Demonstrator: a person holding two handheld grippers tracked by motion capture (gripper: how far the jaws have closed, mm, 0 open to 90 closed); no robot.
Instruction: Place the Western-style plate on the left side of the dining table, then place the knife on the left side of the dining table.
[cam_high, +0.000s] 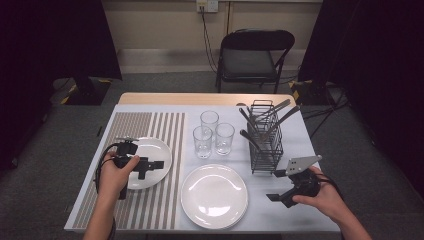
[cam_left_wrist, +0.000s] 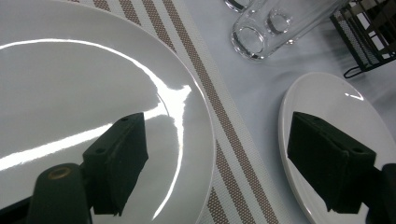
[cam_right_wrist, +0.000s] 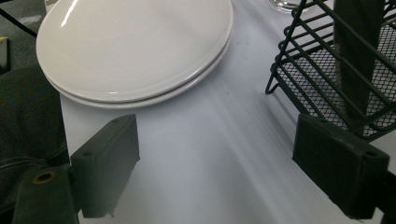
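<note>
Plate (cam_high: 150, 150) on the striped mat (cam_high: 165, 200) sits under the left gripper (cam_high: 159, 164), jaws spread wide w/ its right rim between them, nothing pinched yet. Looks like the approach step. Next: drop one jaw under the rim, then close. Right gripper (cam_high: 270, 196) hovers open near the stacked plates (cam_high: 214, 196) & cutlery rack (cam_high: 266, 145), idle.
</note>
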